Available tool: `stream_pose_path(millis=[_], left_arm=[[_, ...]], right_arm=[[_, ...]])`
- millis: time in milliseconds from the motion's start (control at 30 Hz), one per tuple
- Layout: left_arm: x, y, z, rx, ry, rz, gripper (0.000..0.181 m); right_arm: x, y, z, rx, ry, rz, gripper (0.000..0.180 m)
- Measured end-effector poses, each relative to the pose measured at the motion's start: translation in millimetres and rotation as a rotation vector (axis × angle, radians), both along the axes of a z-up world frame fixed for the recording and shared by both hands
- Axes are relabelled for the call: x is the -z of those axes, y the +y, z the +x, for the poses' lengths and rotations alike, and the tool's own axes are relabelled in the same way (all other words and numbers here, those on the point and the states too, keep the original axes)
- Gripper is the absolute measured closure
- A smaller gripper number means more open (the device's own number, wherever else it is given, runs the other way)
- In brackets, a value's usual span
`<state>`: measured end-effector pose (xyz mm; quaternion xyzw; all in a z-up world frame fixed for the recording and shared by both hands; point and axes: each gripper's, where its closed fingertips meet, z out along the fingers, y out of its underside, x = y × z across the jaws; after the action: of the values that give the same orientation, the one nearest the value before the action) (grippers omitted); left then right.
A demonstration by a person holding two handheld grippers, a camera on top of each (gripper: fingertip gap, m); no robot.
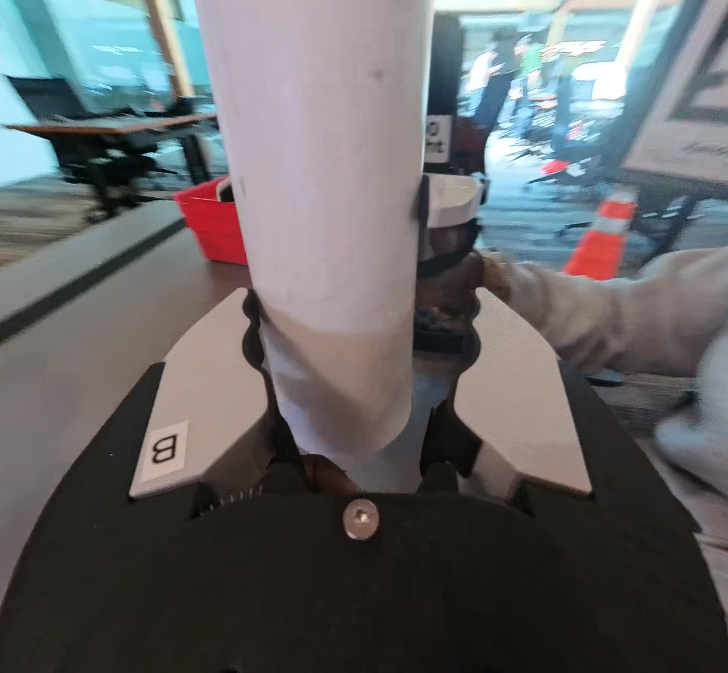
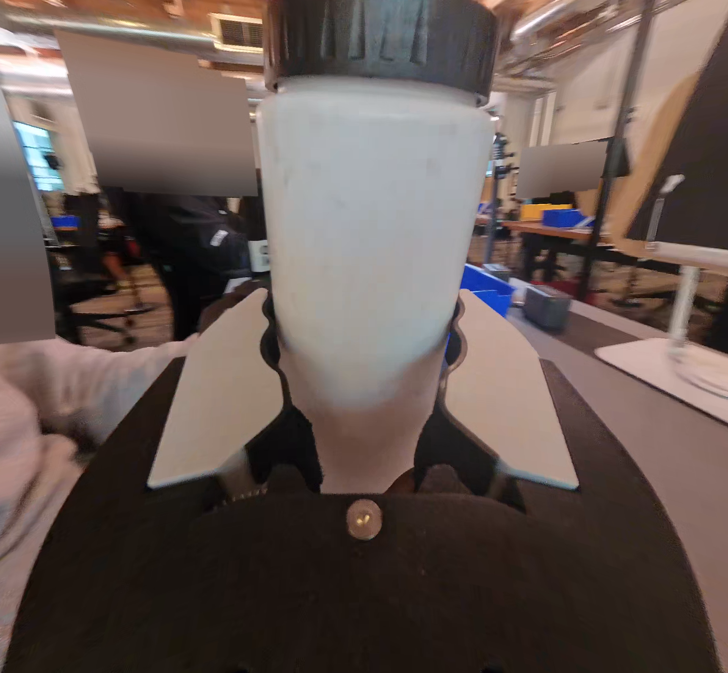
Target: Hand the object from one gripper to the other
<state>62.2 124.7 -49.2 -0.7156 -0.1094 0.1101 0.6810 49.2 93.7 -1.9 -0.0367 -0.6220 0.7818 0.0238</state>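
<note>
A white bottle [image 1: 323,165] with a black screw cap [image 2: 380,23] stands upright between both grippers. My right gripper [image 2: 364,293] is shut on the bottle [image 2: 370,228], with both pads pressed against its sides. One of its white fingers [image 1: 453,201] shows in the left wrist view, against the bottle higher up. My left gripper [image 1: 362,295] is open around the bottle's lower end. Its left pad touches the bottle, and a gap shows between the bottle and its right pad.
A red bin [image 1: 208,220] sits on the dark table [image 1: 118,338] behind the bottle. An orange cone [image 1: 602,244] stands on the floor. A light sleeve [image 1: 591,319] reaches in from the right. Blue bins [image 2: 488,291], a grey box [image 2: 547,311] and a white stand base [image 2: 650,370] sit on the table. Tip to tip, the grippers are about 5 cm apart.
</note>
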Motion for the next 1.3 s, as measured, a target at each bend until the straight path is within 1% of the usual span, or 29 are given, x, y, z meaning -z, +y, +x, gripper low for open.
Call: stream_pose_path(millis=[67,133,200,267,333,400,467,533,600,667,767,833,867,933,1033,1100,1167,1233,1300], left_arm=[[3.0,0.1,-9.3,-0.102,0.072,-0.033,0.081],[7.4,0.7,-16.5,-0.177,0.114,-0.065,0.081],[11.1,-0.7,-23.5,-0.245,0.148,-0.098,0.084],[15.3,-4.7,-30.7,-0.317,0.176,-0.136,0.093],[16.2,-6.3,-30.5,-0.314,0.161,-0.138,0.094],[8.3,-6.7,-24.5,-0.257,0.139,-0.076,0.097],[-1.5,-4.6,-10.1,-0.116,0.072,0.015,0.097],[-11.6,-2.5,7.2,0.041,0.004,0.111,0.097],[-17.4,0.3,24.7,0.194,-0.056,0.176,0.098],[-19.0,3.4,39.6,0.316,-0.107,0.203,0.098],[-16.0,7.7,51.7,0.415,-0.170,0.200,0.098],[-11.5,9.4,54.2,0.439,-0.199,0.180,0.097],[-11.4,8.8,54.3,0.441,-0.196,0.175,0.097],[-12.0,7.5,48.5,0.406,-0.206,0.175,0.098],[-11.8,1.6,22.1,0.218,-0.152,0.177,0.096],[-7.2,-3.6,4.8,0.066,-0.070,0.117,0.090],[-1.6,-6.1,-5.6,-0.049,0.021,0.041,0.088],[8.0,-5.4,-13.6,-0.135,0.078,-0.041,0.086],[18.4,-2.4,-20.0,-0.195,0.119,-0.117,0.084]], right_arm=[[3.4,-1.0,-8.9,0.090,0.016,0.012,0.095],[7.7,-2.7,-14.6,0.139,0.009,0.025,0.094],[10.8,-4.9,-17.1,0.154,-0.012,0.029,0.095],[14.2,-8.4,-16.4,0.147,-0.026,0.040,0.094],[16.2,-10.3,-16.0,0.147,-0.020,0.052,0.094],[12.3,-9.4,-13.0,0.113,-0.027,0.025,0.095],[0.3,-3.7,-2.0,-0.015,-0.066,-0.063,0.099],[-13.6,5.8,5.9,-0.153,-0.144,-0.171,0.091],[-20.7,12.2,10.7,-0.269,-0.218,-0.234,0.086],[-21.1,12.2,18.5,-0.371,-0.260,-0.238,0.079],[-17.4,6.3,42.4,-0.517,-0.243,-0.189,0.078],[-11.9,2.3,57.9,-0.574,-0.187,-0.136,0.091],[-10.3,2.1,60.4,-0.575,-0.163,-0.115,0.092],[-9.6,3.0,57.4,-0.545,-0.151,-0.095,0.092],[-3.4,-1.5,34.7,-0.354,-0.123,-0.060,0.092],[5.9,-5.9,16.9,-0.207,-0.115,0.000,0.093],[13.9,-8.4,1.0,-0.075,-0.108,0.045,0.093],[17.7,-9.0,-7.7,0.008,-0.091,0.061,0.093],[19.3,-10.7,-10.8,0.048,-0.078,0.060,0.092]])
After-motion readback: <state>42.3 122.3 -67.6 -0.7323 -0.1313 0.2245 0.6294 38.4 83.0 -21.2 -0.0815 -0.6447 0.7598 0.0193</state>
